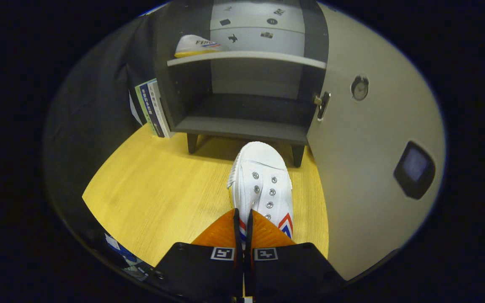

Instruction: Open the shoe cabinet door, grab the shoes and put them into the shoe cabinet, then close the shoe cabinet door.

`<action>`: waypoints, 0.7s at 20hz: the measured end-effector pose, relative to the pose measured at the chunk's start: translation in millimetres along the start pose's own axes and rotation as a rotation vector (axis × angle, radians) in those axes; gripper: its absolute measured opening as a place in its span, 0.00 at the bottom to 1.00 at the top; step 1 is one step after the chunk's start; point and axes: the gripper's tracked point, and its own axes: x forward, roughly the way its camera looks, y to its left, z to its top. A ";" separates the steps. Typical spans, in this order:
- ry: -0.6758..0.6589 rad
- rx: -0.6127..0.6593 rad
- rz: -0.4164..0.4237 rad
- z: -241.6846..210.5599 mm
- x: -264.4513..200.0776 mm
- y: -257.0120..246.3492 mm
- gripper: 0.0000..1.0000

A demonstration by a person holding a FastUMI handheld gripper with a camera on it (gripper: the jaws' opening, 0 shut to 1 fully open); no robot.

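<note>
Gripper view, gripper (243, 219) fingers pinched nearly together on white shoe (261, 185), open shoe cabinet (242, 84) beyond, second shoe (195, 45) on its shelf.

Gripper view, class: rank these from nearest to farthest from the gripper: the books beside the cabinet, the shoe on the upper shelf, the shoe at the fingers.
1. White shoe: held at the gripper, its heel edge pinched between the fingers, toe pointing at the cabinet.
2. Books: beyond, standing left of the cabinet.
3. Second white shoe: farthest, on the upper shelf, left side.
</note>
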 end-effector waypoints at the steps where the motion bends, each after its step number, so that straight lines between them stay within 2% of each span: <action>1: -0.031 -0.011 -0.006 11.8 -15.6 -0.2 0.03; 10: -0.267 -0.004 -0.004 134.2 -169.5 2.4 0.03; 14: -0.336 0.015 -0.054 169.4 -201.8 -12.9 0.03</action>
